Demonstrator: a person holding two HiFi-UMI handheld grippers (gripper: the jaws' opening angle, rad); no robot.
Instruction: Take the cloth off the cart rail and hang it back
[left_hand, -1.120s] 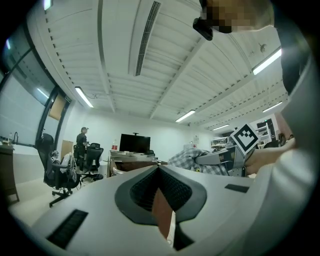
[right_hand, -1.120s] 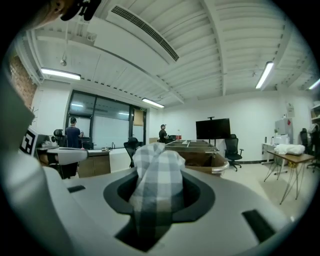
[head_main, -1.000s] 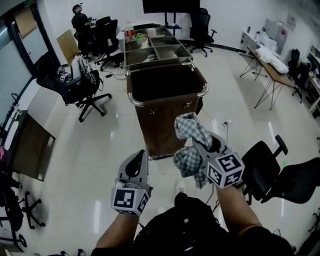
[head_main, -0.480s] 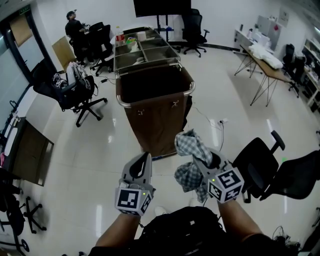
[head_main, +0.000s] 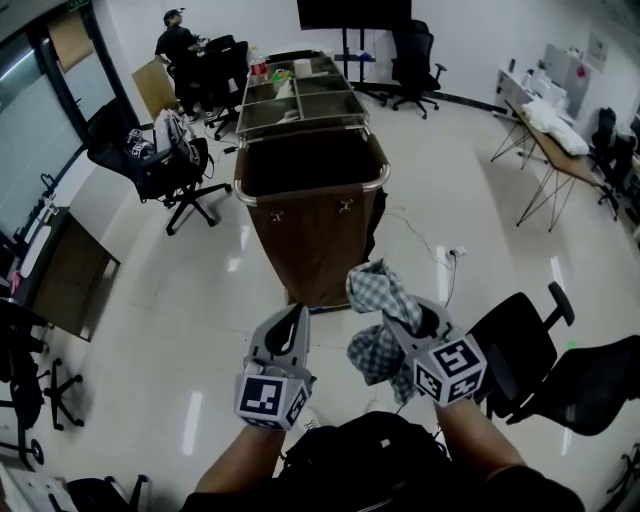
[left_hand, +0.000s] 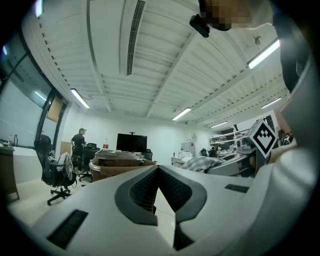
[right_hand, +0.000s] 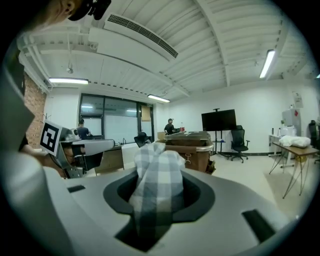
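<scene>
Nearest, the left gripper (head_main: 288, 330) is pinched closed and empty, while the right gripper (head_main: 412, 318) clamps the bunched checked cloth (head_main: 375, 290) between its jaws. Over the last second little seems to have changed. The cloth stays off the laundry cart (head_main: 320, 245), whose rail (head_main: 378, 187) stands well ahead, so rehanging remains.

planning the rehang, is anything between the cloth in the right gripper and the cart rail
Nothing visible. The right gripper holds the cloth, and only bare floor lies between it and the cart rail ahead; the left gripper sits off to the side.
</scene>
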